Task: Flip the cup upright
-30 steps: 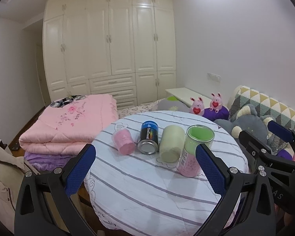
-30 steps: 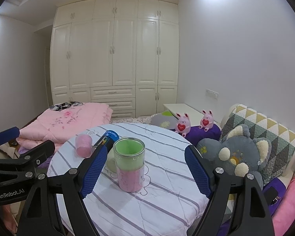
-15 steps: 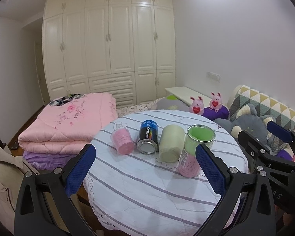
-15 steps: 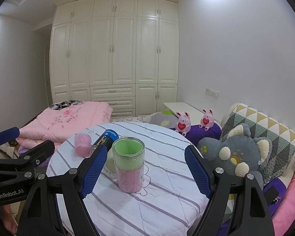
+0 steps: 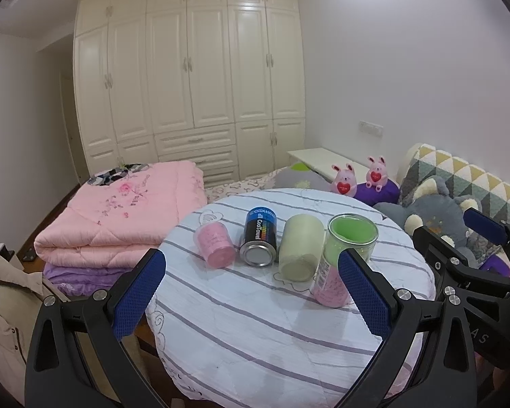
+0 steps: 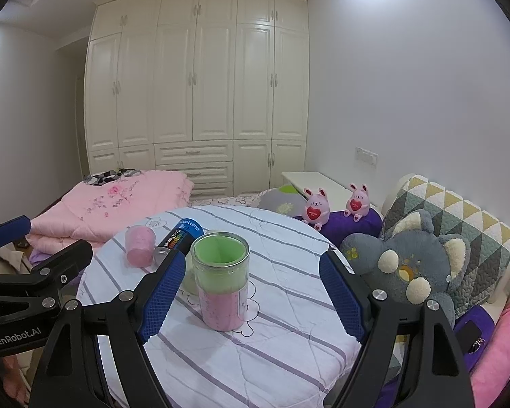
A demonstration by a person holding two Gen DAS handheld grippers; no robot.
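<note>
Left gripper (image 5: pixel 253 292): jaws spread wide, holding nothing; it hovers over the near edge of the table, with its blue pads on either side of the row of containers.
Right gripper (image 6: pixel 251 297): jaws also wide apart and empty; the upright cup stands between its fingers in the right wrist view, touching neither.
Upright cup (image 6: pixel 222 280): clear-walled, green inside above and pink below, mouth up, standing on the table at the right end of the row.
Pale green cup (image 5: pixel 299 250): lying on its side just left of the upright cup, its round end facing the left camera.
Blue can (image 5: pixel 260 239): on its side beside the pale green cup, metal end toward the camera, label reading "CoolTowel".
Pink cup (image 5: pixel 215 244): on its side at the left end of the row.
Table (image 5: pixel 255 333): round, covered with a white cloth with purple stripes.
Surroundings: folded pink quilt (image 5: pixel 119 217) left of the table; grey plush toy (image 6: pixel 411 265) to the right; cream wardrobe (image 6: pixel 197 85) on the far wall.
</note>
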